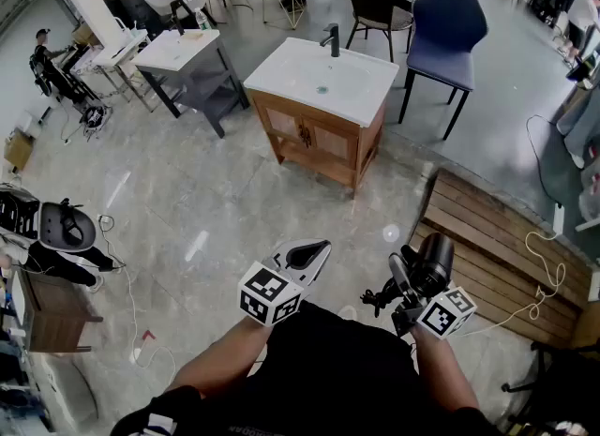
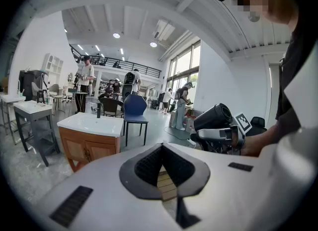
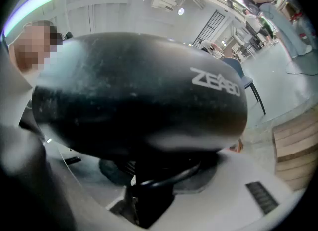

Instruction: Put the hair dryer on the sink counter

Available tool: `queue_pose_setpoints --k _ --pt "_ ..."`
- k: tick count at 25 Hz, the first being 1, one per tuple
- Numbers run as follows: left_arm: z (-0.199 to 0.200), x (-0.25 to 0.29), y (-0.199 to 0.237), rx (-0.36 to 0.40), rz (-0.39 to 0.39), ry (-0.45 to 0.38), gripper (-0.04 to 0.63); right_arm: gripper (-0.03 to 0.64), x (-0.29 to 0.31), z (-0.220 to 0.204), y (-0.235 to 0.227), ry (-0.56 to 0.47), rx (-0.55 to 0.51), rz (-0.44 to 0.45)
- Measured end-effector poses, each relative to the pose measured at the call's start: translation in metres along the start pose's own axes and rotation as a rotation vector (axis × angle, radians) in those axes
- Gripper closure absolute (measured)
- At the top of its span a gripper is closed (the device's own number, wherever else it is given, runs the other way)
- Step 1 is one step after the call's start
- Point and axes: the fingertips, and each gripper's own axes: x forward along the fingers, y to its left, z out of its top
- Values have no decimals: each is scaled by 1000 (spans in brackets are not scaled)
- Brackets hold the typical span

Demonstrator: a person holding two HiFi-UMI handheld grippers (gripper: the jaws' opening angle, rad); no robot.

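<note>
The black hair dryer (image 1: 433, 261) is clamped by its handle in my right gripper (image 1: 405, 295), held low at my right side over the floor. In the right gripper view its body (image 3: 139, 96) fills the frame, and the handle and cord run down between the jaws of the right gripper (image 3: 149, 178). My left gripper (image 1: 314, 254) hangs beside it, shut and holding nothing. The left gripper view shows its own jaws (image 2: 161, 168) closed to a point, with the dryer (image 2: 213, 116) off to the right. The sink counter (image 1: 352, 87), a white top on a wooden cabinet, stands some way ahead.
A black faucet (image 1: 333, 40) rises at the counter's back edge. Behind it stand a blue chair (image 1: 448, 26) and a black chair (image 1: 380, 7); a grey table (image 1: 178, 54) is to the left. A slatted wooden platform (image 1: 506, 256) with a white cable (image 1: 544, 284) lies at my right.
</note>
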Motion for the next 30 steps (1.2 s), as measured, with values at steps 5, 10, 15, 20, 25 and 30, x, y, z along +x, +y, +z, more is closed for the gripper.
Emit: queue_pose_setpoints --k 5,10,15,20,25,30 --pt "0 -1 5 -1 3 -4 595 439 2 -1 -1 -2 -1 -2" --pt "4 -1 7 -3 8 -8 595 439 2 1 0 -3 -2 -4" --pt "3 0 2 -2 2 -6 595 442 0 1 0 -6 -2 -4" --pt "1 -1 1 -2 4 -5 595 443 -2 2 -1 -10 -7 -5" --pt "3 1 2 0 5 -8 595 446 -1 3 -3 -11 -9 -6" --pt "5 2 2 0 5 -5 595 448 1 5 -3 -8 -12 -4"
